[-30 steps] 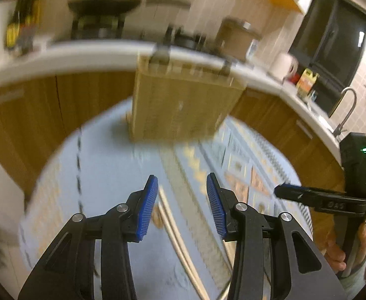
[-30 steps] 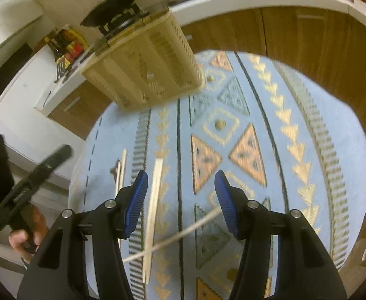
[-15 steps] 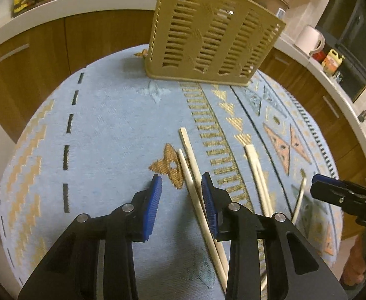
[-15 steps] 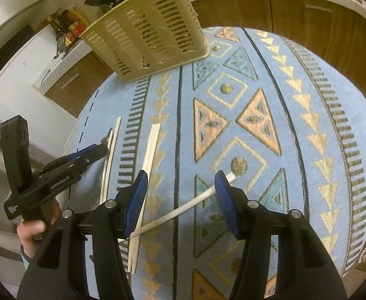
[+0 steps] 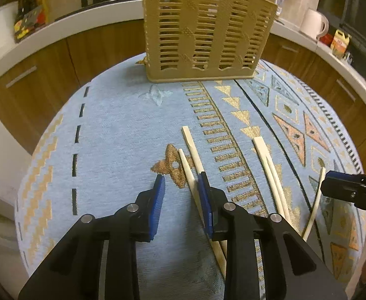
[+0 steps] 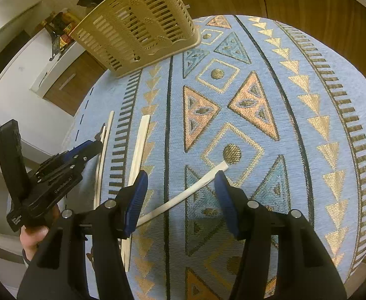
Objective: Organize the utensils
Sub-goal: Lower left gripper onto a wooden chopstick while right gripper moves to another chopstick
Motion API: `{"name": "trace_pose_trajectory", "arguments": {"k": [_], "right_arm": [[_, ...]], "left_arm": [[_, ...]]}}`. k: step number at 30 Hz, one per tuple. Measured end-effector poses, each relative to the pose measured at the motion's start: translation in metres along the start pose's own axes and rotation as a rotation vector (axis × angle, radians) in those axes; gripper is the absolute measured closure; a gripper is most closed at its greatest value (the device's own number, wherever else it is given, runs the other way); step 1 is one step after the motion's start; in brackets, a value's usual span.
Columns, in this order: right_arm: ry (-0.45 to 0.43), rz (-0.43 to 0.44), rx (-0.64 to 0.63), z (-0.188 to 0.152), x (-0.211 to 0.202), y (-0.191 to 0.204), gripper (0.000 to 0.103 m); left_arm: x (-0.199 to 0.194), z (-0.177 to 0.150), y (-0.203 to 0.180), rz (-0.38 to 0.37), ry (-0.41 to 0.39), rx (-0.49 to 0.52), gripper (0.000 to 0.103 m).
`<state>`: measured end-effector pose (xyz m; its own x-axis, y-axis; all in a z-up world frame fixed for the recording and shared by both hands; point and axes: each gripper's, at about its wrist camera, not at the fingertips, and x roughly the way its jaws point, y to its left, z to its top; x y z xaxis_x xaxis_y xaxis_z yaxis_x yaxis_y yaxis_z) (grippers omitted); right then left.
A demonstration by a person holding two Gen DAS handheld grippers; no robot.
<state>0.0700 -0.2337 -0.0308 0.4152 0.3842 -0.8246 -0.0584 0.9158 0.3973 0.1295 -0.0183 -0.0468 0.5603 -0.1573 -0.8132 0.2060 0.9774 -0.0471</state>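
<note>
— On the blue patterned cloth [image 5: 122, 130], what lies where?

— Five pale chopsticks, all flat. Two lie side by side at the left gripper [image 5: 181, 187]: the shorter-looking one [image 5: 186, 168] runs into the gap between its fingers, and the longer one [image 5: 192, 145] passes just beside the gripper's right-hand blue pad [image 5: 204, 200]. A second pair [image 5: 270, 170] lies close together farther right.

— And the fifth?

— A single chopstick [image 6: 190, 190] lies at a slant, apart from the pairs. In the right wrist view its thick end rests beside a gold dot in the weave, and its length crosses the gap of the right gripper [image 6: 180, 190].

— How do the grippers stand?

— Both are spread, nothing pinched. The left gripper's gap is the narrower; the right one's fingers are wide apart on either side of the slanted chopstick. Whether any pad touches the cloth, I cannot tell.

— Where is the holder?

— A tan slotted utensil basket [image 5: 203, 35] stands upright at the far edge of the cloth, well apart from the chopsticks. Behind it runs a white counter [image 5: 65, 22] over wooden cabinet doors.
</note>
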Motion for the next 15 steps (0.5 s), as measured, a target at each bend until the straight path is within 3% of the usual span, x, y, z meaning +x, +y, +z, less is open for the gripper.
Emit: {"name": "trace_pose_trajectory", "arguments": {"k": [4, 7, 9, 12, 15], "right_arm": [[0.009, -0.008, 0.000, -0.001, 0.001, -0.001, 0.051], [0.014, -0.019, 0.002, -0.003, -0.003, -0.002, 0.051], [0.021, -0.018, 0.002, -0.005, -0.007, -0.002, 0.051], [0.062, 0.029, 0.024, -0.014, -0.011, -0.004, 0.051], [0.091, 0.052, 0.065, -0.017, -0.008, -0.007, 0.059]], "left_arm": [[0.001, 0.000, -0.002, 0.026, 0.016, 0.030, 0.078], [0.000, -0.004, -0.009, 0.071, 0.008, 0.089, 0.084], [0.001, -0.004, -0.011, 0.072, 0.008, 0.099, 0.095], [-0.001, -0.005, -0.007, 0.058, 0.003, 0.085, 0.097], [-0.001, -0.005, -0.004, 0.040, -0.003, 0.073, 0.099]]}}
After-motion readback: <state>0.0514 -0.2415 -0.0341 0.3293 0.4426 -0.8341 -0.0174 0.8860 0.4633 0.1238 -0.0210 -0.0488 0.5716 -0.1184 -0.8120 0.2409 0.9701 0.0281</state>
